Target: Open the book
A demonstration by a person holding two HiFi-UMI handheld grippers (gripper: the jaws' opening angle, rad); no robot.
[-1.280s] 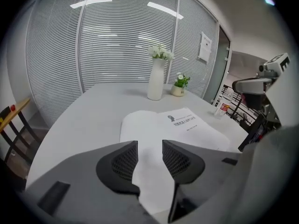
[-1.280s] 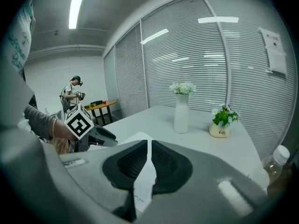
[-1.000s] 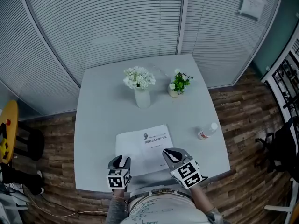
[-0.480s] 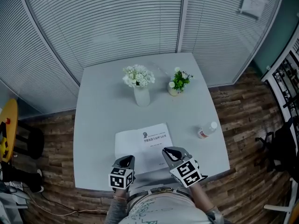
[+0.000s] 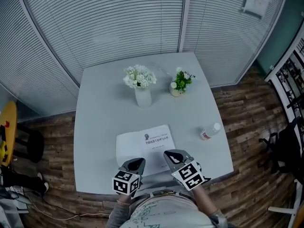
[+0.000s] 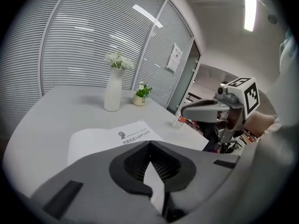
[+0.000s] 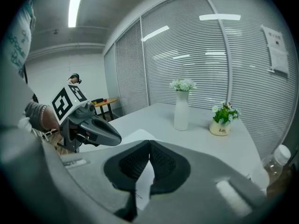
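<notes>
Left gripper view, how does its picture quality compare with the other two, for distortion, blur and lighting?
Left gripper view: heavy fisheye with black corners, the blinds bowed, the near left hand-held gripper soft while the book looks fairly sharp. Right gripper view: same fisheye, a ceiling light glaring. Head view: milder bowing, the table evenly lit, shadows faint.

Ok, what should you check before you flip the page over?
1. Left gripper has a page: ok, shut on a white sheet.
2. Right gripper steadies the book: ok, shut on its near edge.
3. Only one page pinched: cannot tell.
4. Vase out of the way: ok, far back on the table.
5. Bottle out of the way: ok, lying off to the right.
</notes>
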